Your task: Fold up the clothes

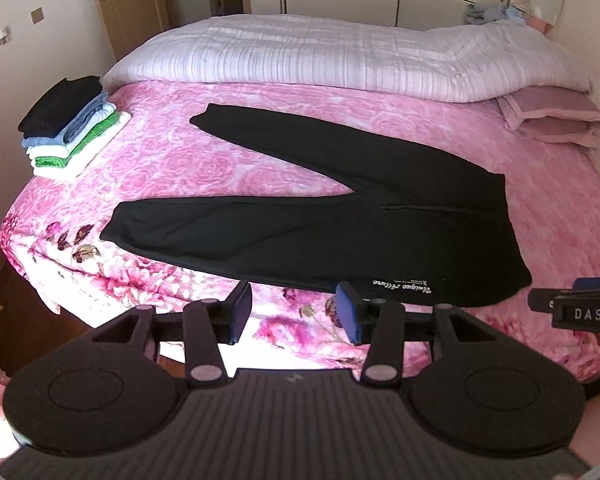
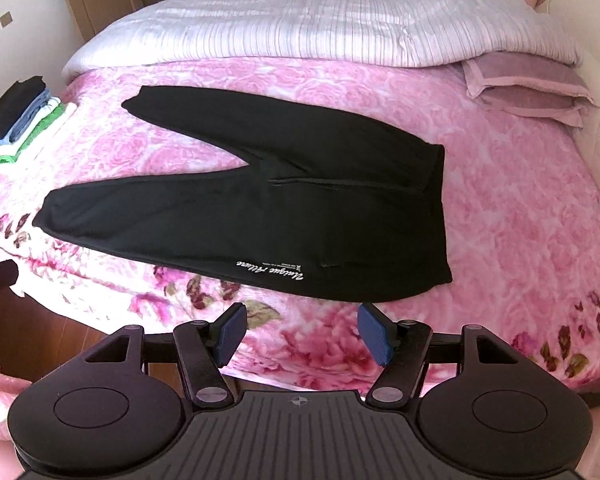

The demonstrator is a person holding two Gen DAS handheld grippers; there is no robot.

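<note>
- The left tongs (image 1: 296,314) stand apart and empty, hovering just short of the black trousers (image 1: 340,220).
- The right tongs (image 2: 302,334) gape likewise, touching nothing.
- The trousers lie flat on the bed (image 1: 540,200).

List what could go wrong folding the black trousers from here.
1. The near leg of the black trousers lies close to the bed's near edge; a tug could drag it off.
2. The legs are splayed, so folding one over may leave them misaligned.
3. Both hand-held grippers, left and right, are open and empty; thin flat fabric may slip a pinch.
</note>
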